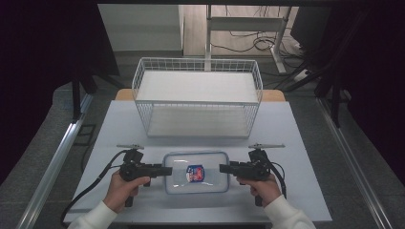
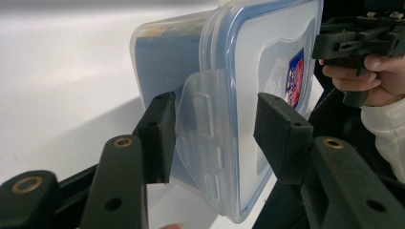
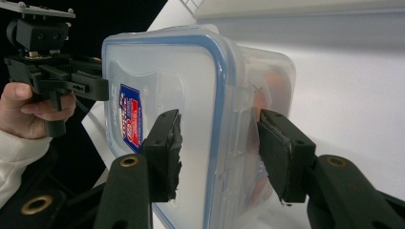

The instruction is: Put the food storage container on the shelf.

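A clear plastic container point(image 1: 210, 164) with a blue-sealed lid and a red and blue label point(image 1: 195, 172) lies flat near the table's front edge. My left gripper point(image 1: 167, 170) is at its left short end, open. In the left gripper view the pads point(image 2: 157, 133) straddle the container's point(image 2: 258, 62) latch flap point(image 2: 200, 124). My right gripper point(image 1: 223, 168) is at the opposite end, also open. Its pads point(image 3: 165, 152) bracket the lid edge and side wall of the container point(image 3: 167, 86). Something orange shows faintly inside.
A white wire basket point(image 1: 198, 60) stands behind the container at mid-table. The white table point(image 1: 296, 143) has bare room on both sides. Chairs, a desk frame and cables sit on the floor beyond. A hand holds each gripper.
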### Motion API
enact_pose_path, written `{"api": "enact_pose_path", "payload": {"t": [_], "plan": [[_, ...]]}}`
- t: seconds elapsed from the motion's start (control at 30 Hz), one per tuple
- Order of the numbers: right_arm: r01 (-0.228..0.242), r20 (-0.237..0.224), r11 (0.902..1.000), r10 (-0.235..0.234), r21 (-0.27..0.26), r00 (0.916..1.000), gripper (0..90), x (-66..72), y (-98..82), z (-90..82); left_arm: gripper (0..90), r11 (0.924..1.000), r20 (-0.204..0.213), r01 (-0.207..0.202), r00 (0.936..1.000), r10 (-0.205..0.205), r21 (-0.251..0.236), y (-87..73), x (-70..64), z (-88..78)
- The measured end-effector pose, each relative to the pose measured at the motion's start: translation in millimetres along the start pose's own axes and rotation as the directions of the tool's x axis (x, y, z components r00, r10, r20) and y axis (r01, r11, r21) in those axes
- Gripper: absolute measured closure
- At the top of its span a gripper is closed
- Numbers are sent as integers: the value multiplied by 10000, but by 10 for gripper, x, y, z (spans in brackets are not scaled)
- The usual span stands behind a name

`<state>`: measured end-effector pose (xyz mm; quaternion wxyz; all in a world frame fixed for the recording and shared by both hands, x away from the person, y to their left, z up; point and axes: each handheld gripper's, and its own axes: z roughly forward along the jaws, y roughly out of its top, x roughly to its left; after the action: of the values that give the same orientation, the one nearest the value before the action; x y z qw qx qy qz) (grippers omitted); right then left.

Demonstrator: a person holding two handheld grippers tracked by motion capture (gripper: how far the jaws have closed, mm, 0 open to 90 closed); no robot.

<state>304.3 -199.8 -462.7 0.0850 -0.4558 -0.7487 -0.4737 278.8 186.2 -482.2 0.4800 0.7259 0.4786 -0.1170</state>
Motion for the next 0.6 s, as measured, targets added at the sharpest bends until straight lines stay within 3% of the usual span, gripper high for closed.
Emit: {"api": "enact_pose_path", "payload": {"t": [0.6], "plan": [[446, 160, 9967, -436, -678, 9989, 508, -115, 278, -15, 511, 9973, 94, -650, 9978, 654, -350, 397, 89, 43]]}}
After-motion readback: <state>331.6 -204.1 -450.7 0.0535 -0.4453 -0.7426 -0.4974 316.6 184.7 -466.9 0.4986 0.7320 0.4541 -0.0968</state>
